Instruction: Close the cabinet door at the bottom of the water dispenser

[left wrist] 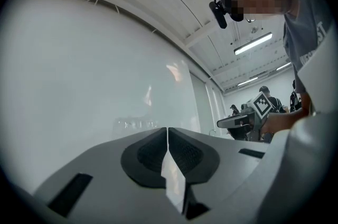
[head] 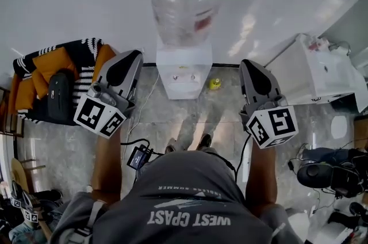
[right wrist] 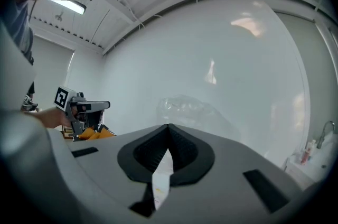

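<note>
The jaws of my left gripper (left wrist: 168,134) and my right gripper (right wrist: 169,132) are both pressed together with nothing between them, held up level toward the far wall. The water dispenser (head: 184,66) stands against that wall, between the two grippers and well beyond them. It is upright, long axis vertical, its front with the taps facing me. It is a white box with a clear bottle (head: 185,0) upturned on top. From this steep angle I cannot make out its cabinet door. A small yellow object (head: 214,84) lies just right of it.
</note>
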Demonstrator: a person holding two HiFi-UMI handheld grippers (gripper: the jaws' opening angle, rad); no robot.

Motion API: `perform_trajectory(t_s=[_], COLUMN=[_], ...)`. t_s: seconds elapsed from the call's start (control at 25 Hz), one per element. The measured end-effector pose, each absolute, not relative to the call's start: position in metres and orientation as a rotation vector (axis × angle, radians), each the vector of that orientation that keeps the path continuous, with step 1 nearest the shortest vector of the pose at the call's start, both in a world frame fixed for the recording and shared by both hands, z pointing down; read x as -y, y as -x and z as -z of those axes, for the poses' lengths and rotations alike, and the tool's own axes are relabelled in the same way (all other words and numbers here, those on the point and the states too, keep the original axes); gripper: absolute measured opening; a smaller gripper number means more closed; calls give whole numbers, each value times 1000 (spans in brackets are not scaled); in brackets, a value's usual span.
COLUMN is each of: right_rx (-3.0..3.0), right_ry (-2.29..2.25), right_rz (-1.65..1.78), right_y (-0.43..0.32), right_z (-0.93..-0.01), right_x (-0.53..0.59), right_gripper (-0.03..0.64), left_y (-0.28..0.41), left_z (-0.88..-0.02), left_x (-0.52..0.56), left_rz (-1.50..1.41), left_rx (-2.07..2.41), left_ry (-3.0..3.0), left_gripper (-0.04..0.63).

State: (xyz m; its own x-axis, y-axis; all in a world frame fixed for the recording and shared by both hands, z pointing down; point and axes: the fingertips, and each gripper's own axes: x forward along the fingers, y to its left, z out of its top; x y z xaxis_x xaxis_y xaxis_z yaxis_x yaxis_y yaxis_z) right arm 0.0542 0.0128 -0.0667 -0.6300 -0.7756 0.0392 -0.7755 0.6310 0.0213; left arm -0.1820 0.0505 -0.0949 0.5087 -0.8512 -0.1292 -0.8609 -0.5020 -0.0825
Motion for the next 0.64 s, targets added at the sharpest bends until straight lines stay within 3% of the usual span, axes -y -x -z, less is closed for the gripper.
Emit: perform_trajectory(t_s=[0.32, 0.64], right_rx=[2750, 2784], right_ry=[-1345, -1367], right_rz=[38, 68], right_y=[-28, -71], right_z=[56, 85], right_x=[-2, -59], right_gripper=[28, 28], left_y=[210, 170], left_z=[74, 100], left_x=[-52, -113], left_rz=[-153, -129], left_rx=[-1474, -1474], left_ry=[2626, 2600], left_gripper=[23, 23])
